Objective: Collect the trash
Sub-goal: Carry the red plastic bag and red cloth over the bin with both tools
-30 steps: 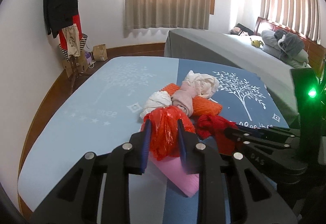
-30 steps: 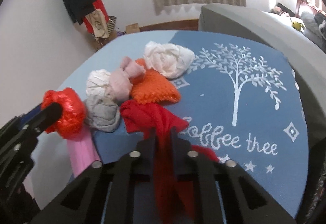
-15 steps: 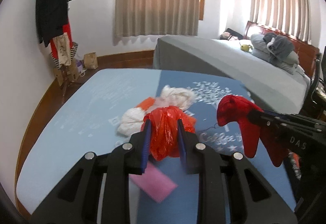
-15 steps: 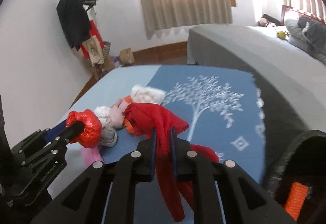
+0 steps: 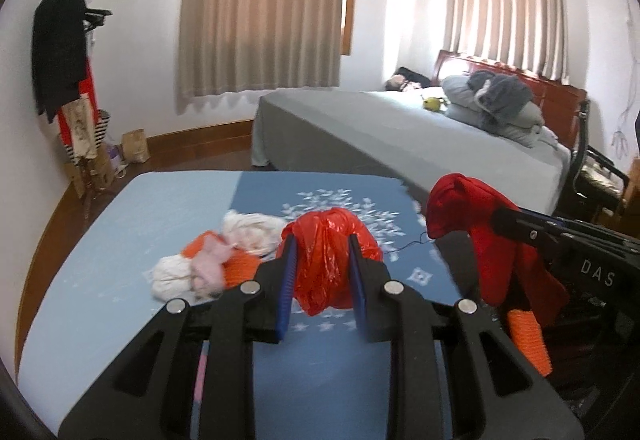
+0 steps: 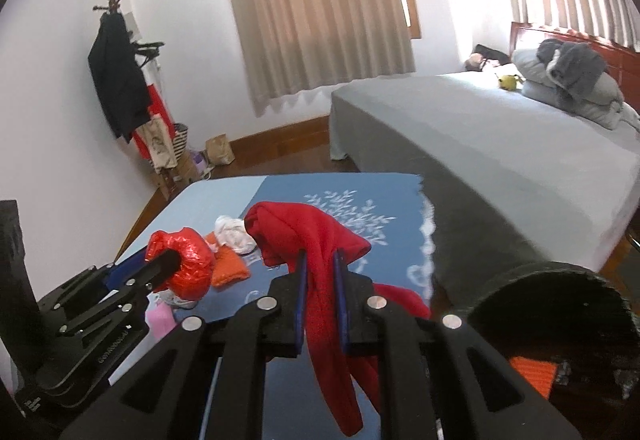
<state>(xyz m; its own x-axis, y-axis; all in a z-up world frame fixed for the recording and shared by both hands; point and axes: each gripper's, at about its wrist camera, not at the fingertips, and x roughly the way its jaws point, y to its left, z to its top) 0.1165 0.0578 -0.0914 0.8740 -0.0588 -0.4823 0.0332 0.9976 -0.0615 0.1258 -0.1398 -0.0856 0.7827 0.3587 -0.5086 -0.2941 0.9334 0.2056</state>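
Note:
My left gripper [image 5: 322, 252] is shut on a crumpled red plastic bag [image 5: 328, 260] and holds it above the blue table [image 5: 120, 240]; the bag also shows in the right wrist view [image 6: 184, 264]. My right gripper [image 6: 319, 272] is shut on a red cloth [image 6: 312, 236] that hangs down between the jaws; the cloth also shows at the right of the left wrist view [image 5: 480, 224]. A pile of white, pink and orange cloths [image 5: 216, 260] lies on the table below.
A dark round bin [image 6: 560, 320] with something orange [image 6: 532, 368] inside sits at the lower right, beside the table. A grey bed [image 5: 400, 128] stands behind. A coat rack [image 5: 68, 80] stands at the left wall. A pink sheet [image 6: 160, 320] lies on the table.
Both grippers have risen and pulled back from the table with their loads. The red cloth has come off the pile and now hangs free near the bin.

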